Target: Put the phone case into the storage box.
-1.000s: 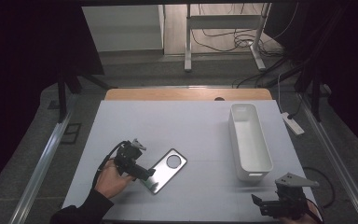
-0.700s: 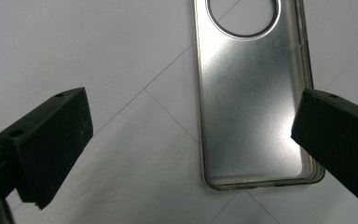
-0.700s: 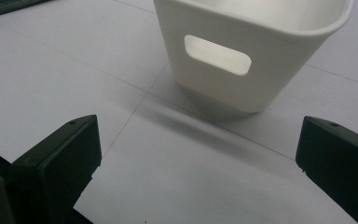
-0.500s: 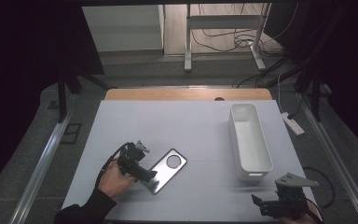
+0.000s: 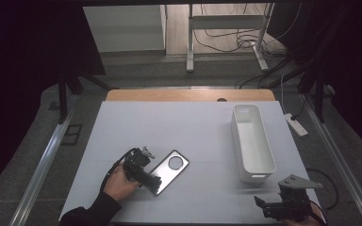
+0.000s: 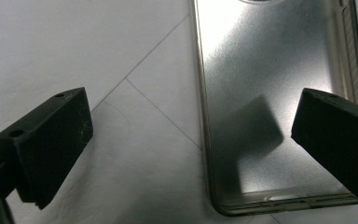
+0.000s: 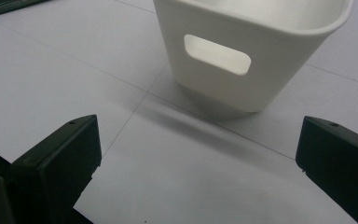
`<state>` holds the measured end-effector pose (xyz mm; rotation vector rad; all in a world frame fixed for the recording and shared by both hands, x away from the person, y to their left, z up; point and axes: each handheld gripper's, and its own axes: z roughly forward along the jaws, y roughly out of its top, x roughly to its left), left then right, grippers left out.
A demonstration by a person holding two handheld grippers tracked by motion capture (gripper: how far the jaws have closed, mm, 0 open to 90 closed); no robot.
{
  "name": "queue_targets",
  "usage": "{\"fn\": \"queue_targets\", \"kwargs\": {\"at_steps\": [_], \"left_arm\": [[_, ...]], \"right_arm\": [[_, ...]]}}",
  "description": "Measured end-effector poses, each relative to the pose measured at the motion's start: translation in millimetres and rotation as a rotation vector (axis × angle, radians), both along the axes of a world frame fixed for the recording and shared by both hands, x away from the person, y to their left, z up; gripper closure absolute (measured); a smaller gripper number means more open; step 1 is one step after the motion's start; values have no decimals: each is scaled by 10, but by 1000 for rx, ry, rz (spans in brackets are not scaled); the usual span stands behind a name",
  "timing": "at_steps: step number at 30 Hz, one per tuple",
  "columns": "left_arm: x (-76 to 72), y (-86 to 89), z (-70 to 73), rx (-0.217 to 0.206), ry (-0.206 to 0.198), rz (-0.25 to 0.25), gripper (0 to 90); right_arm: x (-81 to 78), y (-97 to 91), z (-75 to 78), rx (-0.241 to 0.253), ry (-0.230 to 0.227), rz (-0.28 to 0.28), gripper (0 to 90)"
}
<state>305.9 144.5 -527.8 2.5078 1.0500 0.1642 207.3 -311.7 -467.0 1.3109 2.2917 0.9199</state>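
My left tongs (image 5: 152,180) have slid down along the shiny rectangular metal plate with a round hole (image 5: 168,170) toward the counter's (image 5: 188,127) front-left corner, spread wide over its near end. My right tongs (image 5: 268,205), also wide, hover at the front-right corner facing the white plastic bin (image 5: 251,141).

Metal plate (image 6: 279,107): top edge and round hole cropped in left gripper view; white bin (image 7: 251,51): rim cropped in right gripper view
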Motion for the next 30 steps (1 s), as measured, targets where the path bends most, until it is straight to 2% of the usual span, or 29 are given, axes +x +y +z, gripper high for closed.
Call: {"fn": "queue_targets", "kwargs": {"at_steps": [2,11,14,15,17,18,20,21,25,26,30], "left_arm": [[5,2,-15,-11,5,0,0],[5,-3,-12,-7,15,2,0],[0,-10,23,3,24,1,44],[-2,2,39,0,24,4,82],[3,49,77,-7,22,11,229],[5,62,83,-10,26,10,272],[6,73,89,-9,26,6,300],[1,79,102,-12,27,3,378],[-11,73,118,-25,37,-9,540],[-10,74,122,-31,43,-11,540],[5,91,128,-61,72,-11,718]], "right_arm": [[0,0,0,0,-1,0,4],[-1,2,0,-1,1,0,4],[-2,3,0,-2,1,0,4],[-2,3,0,-2,2,0,4],[-2,5,-2,-1,0,-1,4],[-2,6,-2,-2,0,-1,4],[-2,6,-2,-2,1,0,4],[-1,7,-1,-4,2,1,4],[0,7,-1,-5,3,1,4],[0,7,-1,-5,3,1,4],[-1,9,-3,-5,2,2,4]]}}
